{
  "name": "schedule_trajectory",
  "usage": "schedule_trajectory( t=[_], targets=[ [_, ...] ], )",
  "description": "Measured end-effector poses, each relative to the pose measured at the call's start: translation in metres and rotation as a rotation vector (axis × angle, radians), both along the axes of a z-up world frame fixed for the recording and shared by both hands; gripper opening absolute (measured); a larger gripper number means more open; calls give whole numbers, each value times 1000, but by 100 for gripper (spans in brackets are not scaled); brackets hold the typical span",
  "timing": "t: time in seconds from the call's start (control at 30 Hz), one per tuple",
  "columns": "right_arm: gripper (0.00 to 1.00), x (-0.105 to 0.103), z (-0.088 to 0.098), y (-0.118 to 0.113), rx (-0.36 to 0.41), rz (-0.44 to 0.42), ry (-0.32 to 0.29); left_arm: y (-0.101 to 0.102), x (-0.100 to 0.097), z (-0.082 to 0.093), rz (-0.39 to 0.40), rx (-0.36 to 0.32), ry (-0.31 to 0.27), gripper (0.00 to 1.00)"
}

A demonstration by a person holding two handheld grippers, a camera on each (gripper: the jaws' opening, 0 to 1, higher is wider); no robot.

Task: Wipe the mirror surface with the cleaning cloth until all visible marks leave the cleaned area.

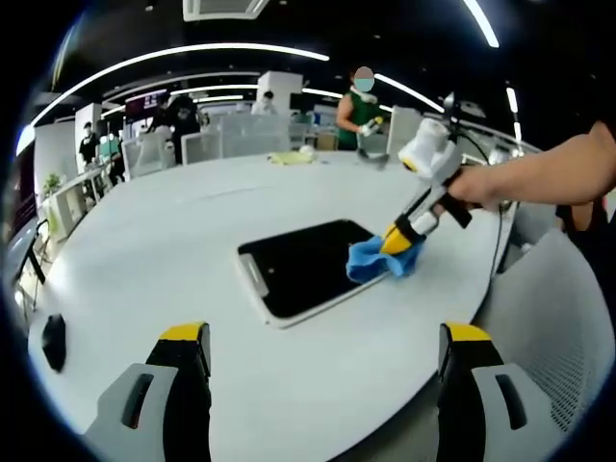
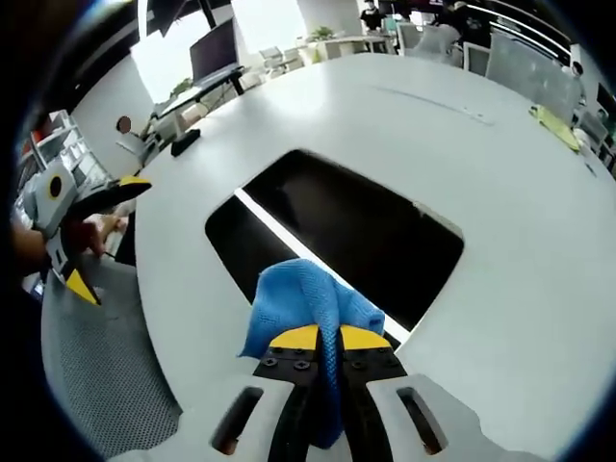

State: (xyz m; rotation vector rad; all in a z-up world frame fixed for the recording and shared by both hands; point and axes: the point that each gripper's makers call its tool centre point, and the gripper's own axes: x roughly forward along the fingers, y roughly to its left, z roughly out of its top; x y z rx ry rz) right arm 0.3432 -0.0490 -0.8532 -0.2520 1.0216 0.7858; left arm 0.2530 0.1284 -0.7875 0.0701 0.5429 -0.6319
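A rectangular mirror (image 1: pixel 306 266) with a white frame lies flat on the white table (image 1: pixel 192 212); its glass looks dark. In the right gripper view the mirror (image 2: pixel 356 226) reflects a bright ceiling strip. My right gripper (image 2: pixel 329 339) is shut on a blue cleaning cloth (image 2: pixel 303 298), which rests on the mirror's near edge. The left gripper view has the right gripper (image 1: pixel 399 241) pressing the blue cloth (image 1: pixel 380 262) on the mirror's right end, held by a hand. My left gripper (image 1: pixel 325 337) stands open above the table's near edge, holding nothing. It also appears at left, the left gripper (image 2: pixel 82 236).
A dark round object (image 1: pixel 53 339) sits at the table's left edge. A yellow cloth (image 1: pixel 289 157) lies at the far side of the table. People stand among desks and partitions in the background. A grey mesh chair (image 2: pixel 96 366) is beside the table.
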Motion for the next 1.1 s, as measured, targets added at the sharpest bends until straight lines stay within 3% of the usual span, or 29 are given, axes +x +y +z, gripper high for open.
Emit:
schedule_trajectory(
  t=[0.47, 1.1],
  targets=[
    [1, 18, 0, 0, -30, 14, -5, 0, 1, 1, 5, -9, -4, 99],
    [1, 40, -1, -3, -1, -30, 11, 0, 1, 0, 6, -9, 0, 99]
  ],
)
